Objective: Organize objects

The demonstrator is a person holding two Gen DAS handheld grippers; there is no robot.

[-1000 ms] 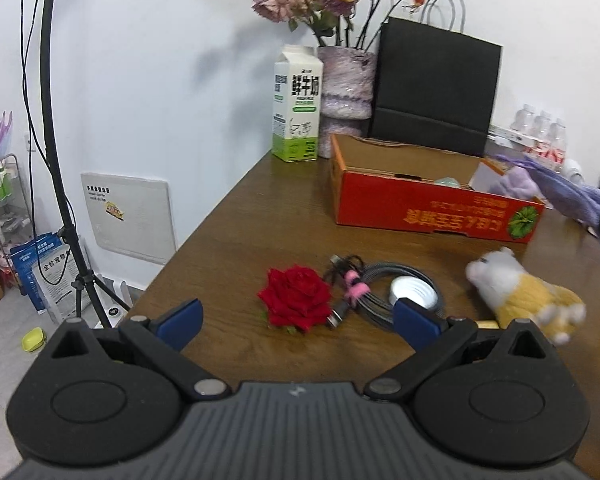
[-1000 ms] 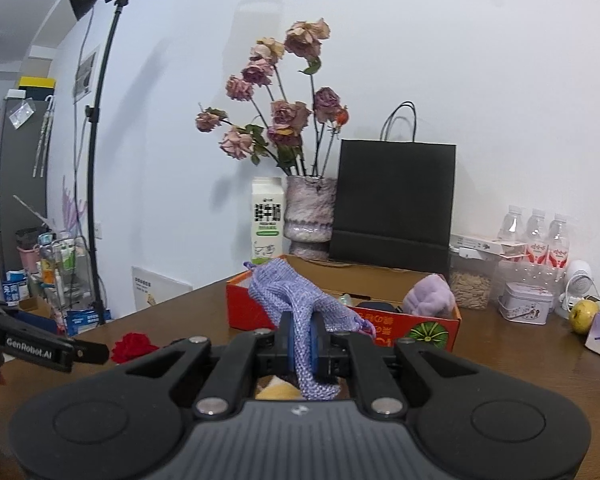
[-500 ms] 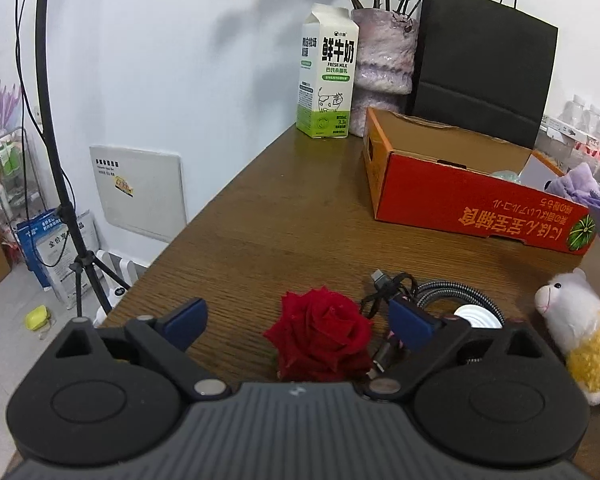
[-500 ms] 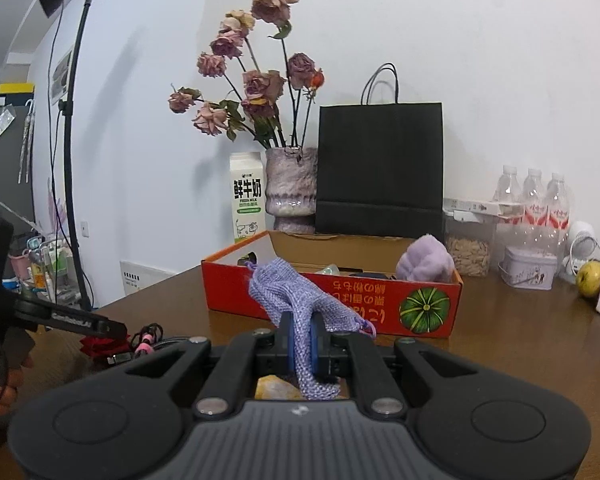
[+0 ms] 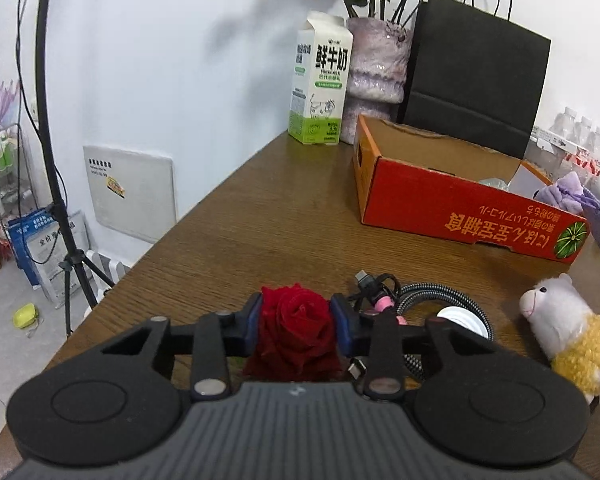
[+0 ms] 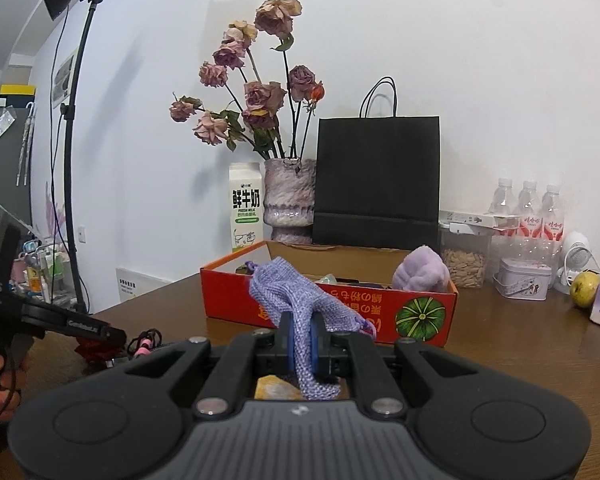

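Left wrist: claw (image 5: 296,317) around rose (image 5: 296,322).

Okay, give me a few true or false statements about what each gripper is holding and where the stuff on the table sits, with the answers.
1. The left gripper is clamped on the red fabric rose. True.
2. The right gripper is empty. False: it pinches a purple knitted pouch.
3. The white and green milk carton lies inside the red cardboard box. False: it stands behind the box, upright.
4. The plush alpaca toy lies on the brown wooden table. True.
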